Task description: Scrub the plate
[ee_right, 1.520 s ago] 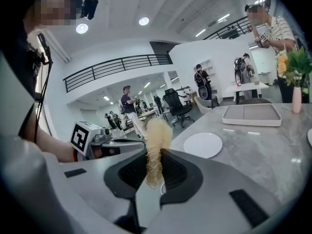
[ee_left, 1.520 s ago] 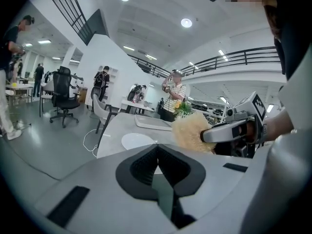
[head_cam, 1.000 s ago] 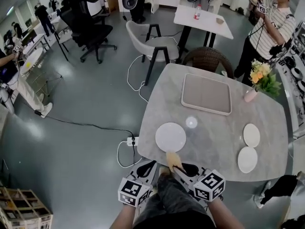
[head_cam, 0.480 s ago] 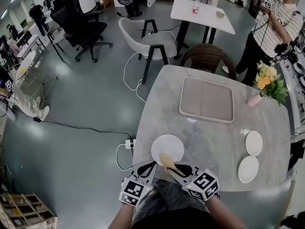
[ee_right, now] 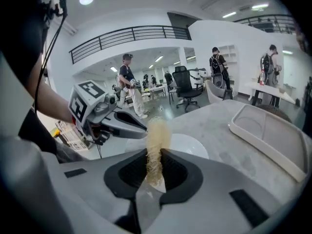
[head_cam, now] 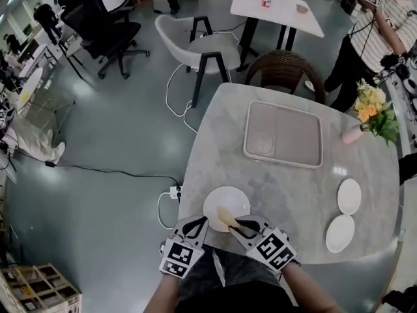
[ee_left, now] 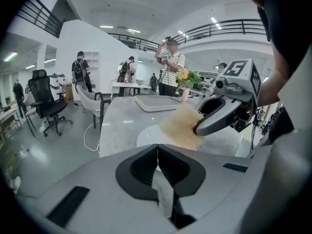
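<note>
A white plate (head_cam: 227,206) lies near the front edge of the grey marble table (head_cam: 293,181). My right gripper (head_cam: 240,227) is shut on a tan fibrous scrubbing pad (head_cam: 225,217), whose tip hangs over the near part of the plate. In the right gripper view the pad (ee_right: 157,138) stands up between the jaws, with the plate (ee_right: 190,145) just beyond. My left gripper (head_cam: 195,228) is shut and holds nothing, at the plate's near-left edge. From the left gripper view (ee_left: 157,148), the pad (ee_left: 181,126) sits over the plate (ee_left: 145,136).
A beige tray (head_cam: 293,132) lies at the back of the table. Two small white plates (head_cam: 349,195) (head_cam: 339,233) are at the right edge, and a pink flower vase (head_cam: 355,134) at the far right. A wicker chair (head_cam: 283,77) and a white chair (head_cam: 202,47) stand behind. A person (head_cam: 371,34) stands at the back right.
The right gripper has carried the pad forward from the table's edge to over the plate's near part. The left gripper has come up beside the plate. The head view shifted forward.
</note>
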The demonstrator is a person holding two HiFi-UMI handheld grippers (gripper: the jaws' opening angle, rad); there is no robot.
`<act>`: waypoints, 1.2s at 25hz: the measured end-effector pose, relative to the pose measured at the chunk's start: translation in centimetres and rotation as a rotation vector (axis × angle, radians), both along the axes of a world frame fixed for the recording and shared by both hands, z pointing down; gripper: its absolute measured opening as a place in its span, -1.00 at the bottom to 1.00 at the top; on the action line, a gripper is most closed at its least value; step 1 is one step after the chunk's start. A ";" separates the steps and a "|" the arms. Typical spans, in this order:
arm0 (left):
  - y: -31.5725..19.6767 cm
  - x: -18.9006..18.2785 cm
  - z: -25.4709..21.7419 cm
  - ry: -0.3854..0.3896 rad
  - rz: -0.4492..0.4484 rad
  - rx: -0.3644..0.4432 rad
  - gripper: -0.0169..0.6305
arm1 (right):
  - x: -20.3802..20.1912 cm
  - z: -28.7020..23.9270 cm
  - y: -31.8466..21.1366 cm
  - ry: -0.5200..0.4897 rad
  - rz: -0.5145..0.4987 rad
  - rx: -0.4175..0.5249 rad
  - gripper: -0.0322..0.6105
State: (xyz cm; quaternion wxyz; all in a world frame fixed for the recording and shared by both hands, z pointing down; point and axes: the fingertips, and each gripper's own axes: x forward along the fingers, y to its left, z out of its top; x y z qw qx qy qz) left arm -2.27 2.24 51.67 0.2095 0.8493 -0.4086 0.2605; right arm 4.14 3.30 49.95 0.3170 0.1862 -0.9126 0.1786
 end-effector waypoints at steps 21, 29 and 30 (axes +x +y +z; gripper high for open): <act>-1.2 -0.5 4.3 -0.125 0.320 -0.166 -0.91 | -1.3 3.7 0.1 0.502 -0.223 0.187 -0.68; -2.0 -1.1 4.3 -0.176 0.332 -0.117 -0.91 | -2.0 4.7 0.6 0.504 -0.227 0.161 -0.68; -2.0 -1.2 4.4 -0.177 0.325 -0.122 -0.91 | -2.1 4.8 0.7 0.503 -0.230 0.157 -0.68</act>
